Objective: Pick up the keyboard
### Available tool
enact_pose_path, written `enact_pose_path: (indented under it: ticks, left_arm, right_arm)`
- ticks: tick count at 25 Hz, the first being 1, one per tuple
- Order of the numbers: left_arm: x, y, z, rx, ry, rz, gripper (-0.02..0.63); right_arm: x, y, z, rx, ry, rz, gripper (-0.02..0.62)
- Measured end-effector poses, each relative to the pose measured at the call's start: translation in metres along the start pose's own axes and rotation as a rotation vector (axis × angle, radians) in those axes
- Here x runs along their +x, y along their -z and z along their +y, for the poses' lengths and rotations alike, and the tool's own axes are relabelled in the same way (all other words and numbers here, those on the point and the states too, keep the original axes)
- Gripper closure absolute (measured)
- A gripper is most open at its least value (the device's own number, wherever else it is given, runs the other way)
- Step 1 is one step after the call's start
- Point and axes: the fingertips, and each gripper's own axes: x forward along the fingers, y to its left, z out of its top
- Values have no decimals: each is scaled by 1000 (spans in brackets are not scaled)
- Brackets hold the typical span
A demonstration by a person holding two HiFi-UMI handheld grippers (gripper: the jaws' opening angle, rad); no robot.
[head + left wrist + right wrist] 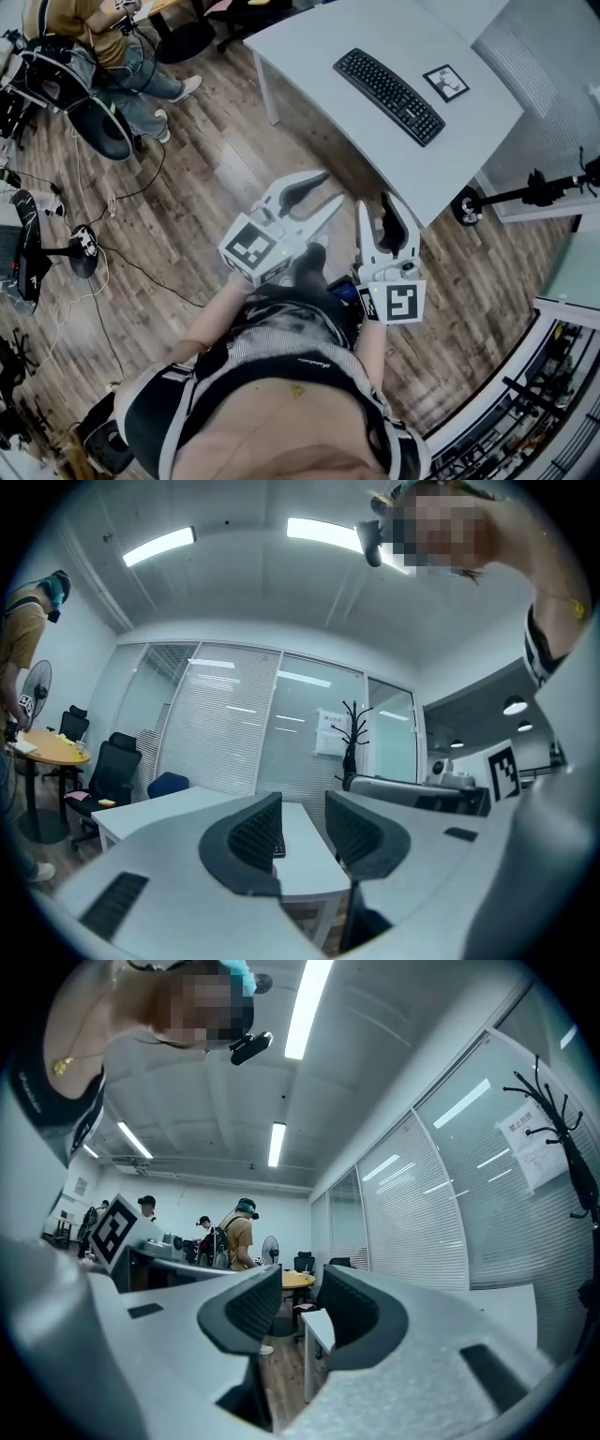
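Keyboard (389, 96): black, lying flat and slantwise on the white bench (309, 37), with a square marker card (446, 82) just beside its far end. It is untouched and well apart from both grippers.

Left gripper (328, 190) and right gripper (373, 204): held side by side in front of the person, over the wooden floor (216, 187) and short of the bench's near edge. Both point roughly level toward the bench. In each gripper view the jaws stand a narrow gap apart, with only background showing between them, so neither holds anything.

Likely hazards, judged from this layout:
- **Jaw gap.** The gaps look slim for the keyboard's edge. If they are not widened, the tips may push the keyboard across the bench instead of straddling it.
- **Bench edge.** The edge and corner lie between grippers and target, and a level approach held too low could strike them.
- **Balance.** The body is long and thin, so a grip at one end only, or two grips at unequal height, would probably let it tilt or twist free.
- **Pad contact.** Pads landing on keycaps rather than the frame may slip.
- **Marker card.** A shoved keyboard could displace it.
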Motion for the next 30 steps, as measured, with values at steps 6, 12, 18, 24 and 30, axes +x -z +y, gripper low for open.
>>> enact_pose_path:
  ticks: [6, 12, 18, 24, 30]
  left_arm:
    - [40, -12, 34, -26, -24, 17, 468]
    - [68, -10, 50, -14, -19, 16, 469]
    - [106, -12, 56, -30, 1, 6, 468]
    - [135, -14, 61, -32, 0, -4, 469]
    - [150, -12, 63, -18, -2, -8, 469]
  right_arm:
    - [41, 3, -33, 15, -17, 14, 459]
    - [61, 1, -60, 35, -9, 13, 462]
    - [76, 3, -91, 40, -2, 13, 463]
    - [85, 5, -115, 30, -8, 14, 463]
    - [86, 9, -133, 31, 7, 18, 463]
